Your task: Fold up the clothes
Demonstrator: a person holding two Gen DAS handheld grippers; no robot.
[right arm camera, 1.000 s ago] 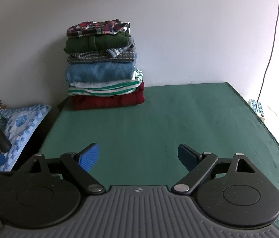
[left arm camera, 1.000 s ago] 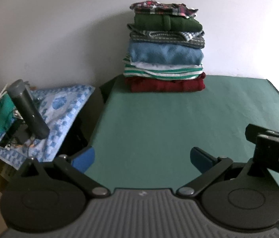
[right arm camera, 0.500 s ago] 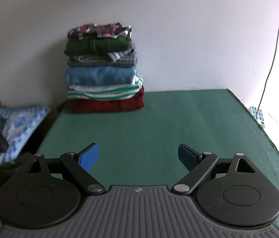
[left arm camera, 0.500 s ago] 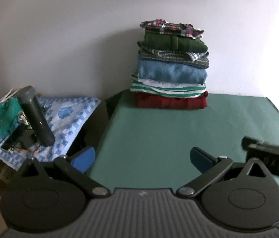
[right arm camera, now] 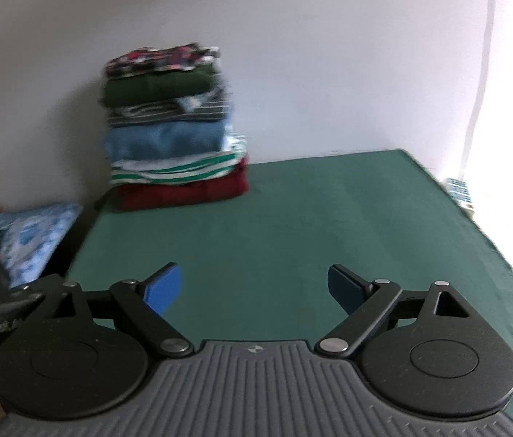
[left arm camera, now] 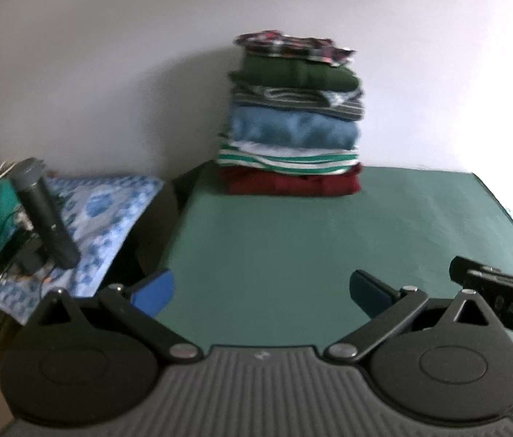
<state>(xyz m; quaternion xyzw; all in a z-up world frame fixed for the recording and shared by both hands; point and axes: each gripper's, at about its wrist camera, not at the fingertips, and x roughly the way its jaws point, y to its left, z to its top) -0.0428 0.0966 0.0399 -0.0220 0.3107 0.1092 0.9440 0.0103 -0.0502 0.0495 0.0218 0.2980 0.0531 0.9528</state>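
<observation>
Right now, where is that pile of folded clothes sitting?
The pile of folded clothes sits at the far left corner of the green table, against the white wall. Both wrist views show it, ahead of the open hand-held grippers.

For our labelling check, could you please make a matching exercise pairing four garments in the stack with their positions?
Things:
1. red garment
2. plaid shirt
3. blue garment
4. dark green garment

Places:
A. top of the stack
B. just under the top one
C. bottom, on the green table
D. middle, above the striped one

Pairs: 1-C, 2-A, 3-D, 4-B
</observation>
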